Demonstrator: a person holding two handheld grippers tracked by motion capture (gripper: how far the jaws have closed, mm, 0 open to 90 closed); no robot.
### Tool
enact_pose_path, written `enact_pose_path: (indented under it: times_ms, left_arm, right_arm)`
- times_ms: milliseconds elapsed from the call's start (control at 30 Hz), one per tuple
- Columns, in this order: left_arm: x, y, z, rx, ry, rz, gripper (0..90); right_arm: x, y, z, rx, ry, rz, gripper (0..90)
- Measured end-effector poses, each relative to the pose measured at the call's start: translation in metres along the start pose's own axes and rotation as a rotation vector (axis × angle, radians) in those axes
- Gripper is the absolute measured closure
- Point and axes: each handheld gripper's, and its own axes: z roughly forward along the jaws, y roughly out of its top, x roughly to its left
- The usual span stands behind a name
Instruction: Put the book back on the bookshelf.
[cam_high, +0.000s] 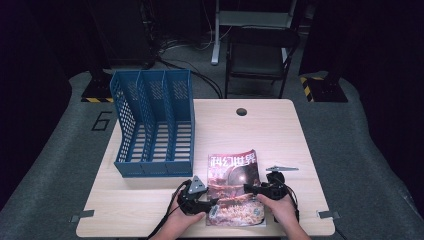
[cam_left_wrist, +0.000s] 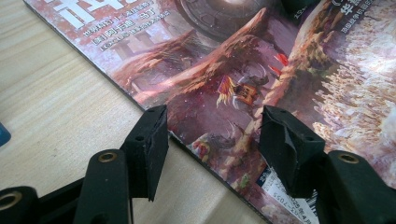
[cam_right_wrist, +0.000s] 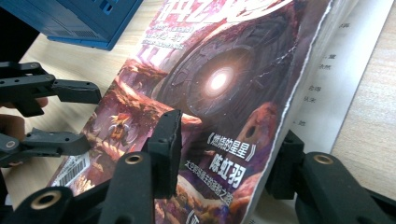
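One glossy red-and-purple illustrated magazine (cam_high: 235, 187) lies at lower centre of the high view, near the wooden table's (cam_high: 280, 135) front edge. The right gripper (cam_right_wrist: 224, 154) straddles its lifted cover edge, jaws parted, probably to grip it. The left gripper (cam_left_wrist: 212, 140) hovers open over the spine. One blue three-slot file rack (cam_high: 152, 125) stands upper left.

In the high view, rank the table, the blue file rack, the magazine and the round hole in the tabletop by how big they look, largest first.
1. Table.
2. Blue file rack.
3. Magazine, partly covered by the left gripper and right gripper.
4. Round hole, smallest by far.
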Motion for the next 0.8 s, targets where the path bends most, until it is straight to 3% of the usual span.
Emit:
enact_pose_path:
  times_ms: [67,100,167,200,367,567,800]
  left_arm:
    - [0.0,0.0,0.0,0.0,0.0,0.001,42.2]
    - [0.0,0.0,0.0,-0.001,0.0,-0.002,42.1]
    - [0.0,0.0,0.0,-0.001,0.0,0.001,42.2]
    - [0.0,0.0,0.0,-0.001,0.003,0.001,42.1]
    - [0.0,0.0,0.0,-0.002,0.003,0.001,42.1]
    - [0.0,-0.001,0.0,-0.011,0.002,-0.003,42.1]
    - [0.0,-0.001,0.0,-0.008,-0.003,0.002,42.1]
  right_arm:
    - [0.001,0.0,0.0,0.003,-0.011,0.003,59.3]
    - [0.0,0.0,0.0,0.003,-0.017,-0.025,61.2]
    - [-0.002,0.0,-0.001,0.012,-0.01,-0.014,65.0]
    - [-0.006,0.0,-0.002,0.019,0.024,0.012,69.1]
    - [-0.011,-0.001,-0.002,0.044,0.085,0.082,72.2]
    - [-0.014,-0.001,-0.001,0.033,0.099,0.06,74.6]
    - [-0.016,0.0,-0.002,0.045,0.124,0.07,77.1]
